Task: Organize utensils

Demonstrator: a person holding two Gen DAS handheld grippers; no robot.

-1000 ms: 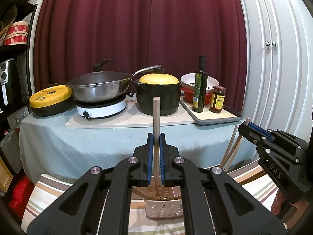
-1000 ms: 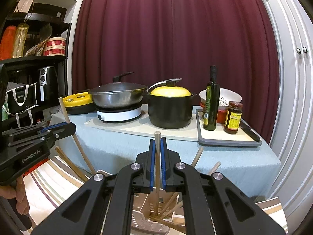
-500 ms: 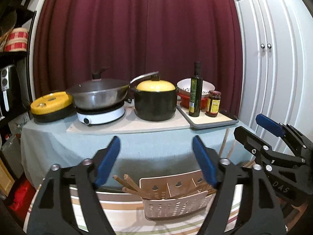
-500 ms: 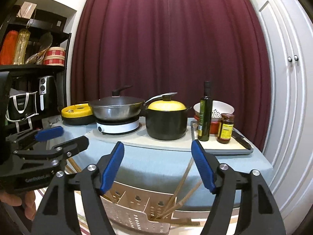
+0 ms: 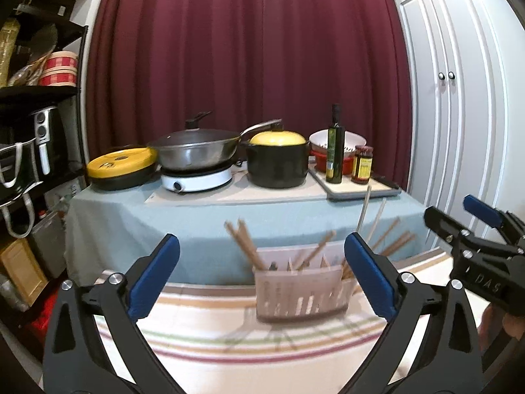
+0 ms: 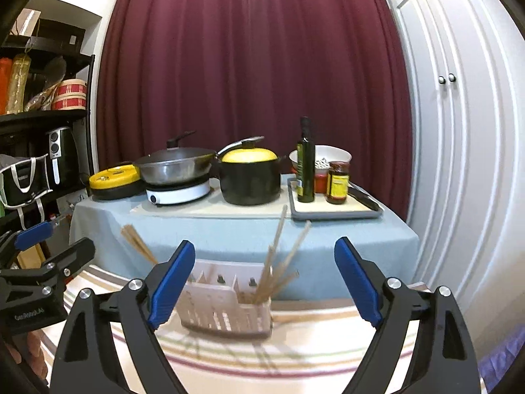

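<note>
A pale slotted utensil holder (image 5: pixel 303 290) (image 6: pixel 226 302) stands on a striped cloth, with several wooden chopsticks (image 5: pixel 247 246) (image 6: pixel 279 262) leaning out of its compartments. My left gripper (image 5: pixel 262 272) is open, held back from the holder, with nothing between its blue pads. My right gripper (image 6: pixel 264 279) is open too, empty, also back from the holder. Each gripper shows at the edge of the other's view: the right one (image 5: pixel 475 229) at the right, the left one (image 6: pixel 46 246) at the left. The image is blurred around the holder.
Behind the holder stands a table with a blue-grey cloth (image 5: pixel 197 220) bearing a wok on a hot plate (image 5: pixel 197 154), a black pot with a yellow lid (image 5: pixel 277 161), an oil bottle (image 5: pixel 334 146) and a jar (image 5: pixel 362 165). Shelves (image 5: pixel 29 131) rise at the left, white cupboard doors (image 5: pixel 459 98) at the right.
Both grippers let go of the chopsticks they held a second ago, opened wide and drew back from the holder, which now looks smaller. The released chopsticks rest in the holder.
</note>
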